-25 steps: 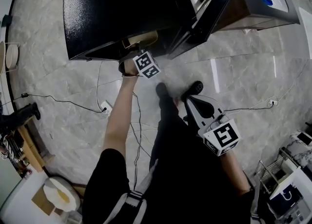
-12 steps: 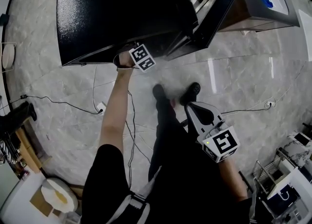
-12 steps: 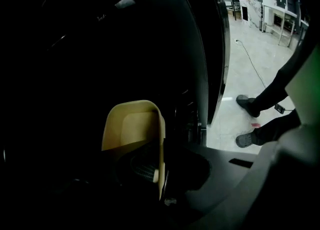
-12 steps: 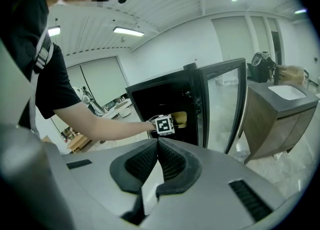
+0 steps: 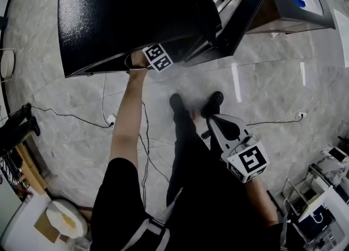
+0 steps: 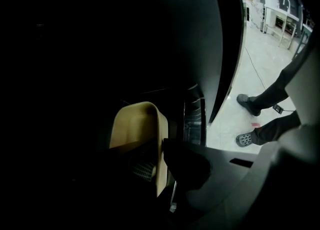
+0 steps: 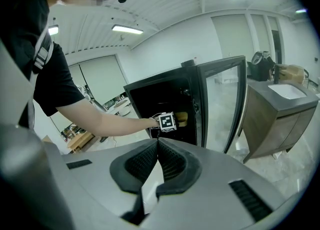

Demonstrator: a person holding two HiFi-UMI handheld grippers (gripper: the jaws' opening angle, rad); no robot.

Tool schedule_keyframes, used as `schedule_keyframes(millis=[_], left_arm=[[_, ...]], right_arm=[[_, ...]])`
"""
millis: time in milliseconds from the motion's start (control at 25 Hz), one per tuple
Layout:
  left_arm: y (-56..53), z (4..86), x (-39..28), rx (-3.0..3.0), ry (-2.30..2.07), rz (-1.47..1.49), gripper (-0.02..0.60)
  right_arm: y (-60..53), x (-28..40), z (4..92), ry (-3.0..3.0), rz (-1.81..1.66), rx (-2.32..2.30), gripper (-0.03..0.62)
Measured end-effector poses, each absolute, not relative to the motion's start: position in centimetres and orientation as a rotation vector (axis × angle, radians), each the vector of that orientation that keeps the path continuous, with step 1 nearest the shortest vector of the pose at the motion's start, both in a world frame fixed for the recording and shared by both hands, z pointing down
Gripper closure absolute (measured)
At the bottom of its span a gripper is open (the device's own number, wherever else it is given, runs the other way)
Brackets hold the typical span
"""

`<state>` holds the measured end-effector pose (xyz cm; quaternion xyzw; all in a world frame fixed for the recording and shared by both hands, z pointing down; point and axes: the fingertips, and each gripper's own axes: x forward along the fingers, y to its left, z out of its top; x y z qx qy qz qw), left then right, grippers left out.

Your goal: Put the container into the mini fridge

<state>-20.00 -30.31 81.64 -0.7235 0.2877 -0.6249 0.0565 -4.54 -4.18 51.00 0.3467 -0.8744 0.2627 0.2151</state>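
Observation:
The black mini fridge stands on the marble floor with its glass door swung open to the right. My left gripper reaches inside the dark fridge, shut on the side wall of a tan container. From the head view only its marker cube shows at the fridge's front edge; the container is hidden there. The right gripper view shows that cube and the container within the fridge opening. My right gripper hangs low by my legs, shut and empty.
A grey sink cabinet stands just right of the open door. Cables and a power strip lie on the floor left of my feet. Wire racks sit at the lower right.
My left gripper has pushed forward, carrying the container deeper into the fridge; it has slipped out of sight under the fridge top in the head view. The right gripper barely moved.

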Motion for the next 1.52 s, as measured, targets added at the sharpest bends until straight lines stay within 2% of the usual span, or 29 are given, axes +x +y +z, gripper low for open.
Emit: schedule_keyframes(millis=[800,880,960,1520], left_arm=[[-30.4,78.6,-20.3,-2.119,0.932,-1.838,0.537],[-30.1,78.6,-20.3,-2.127,0.933,-1.84,0.514],[-29.8,78.5,-20.3,-2.134,0.939,-1.84,0.461],[-27.4,74.7,-20.1,-2.188,1.027,-1.785,0.455]], right_arm=[[-4.1,-3.4,50.6,-2.422,0.719,1.013,0.576],[-4.0,-3.4,50.3,-2.426,0.715,1.017,0.576],[-3.9,-3.6,50.2,-2.428,0.712,1.02,0.576],[-4.3,-4.6,47.8,-2.492,0.643,1.041,0.576]])
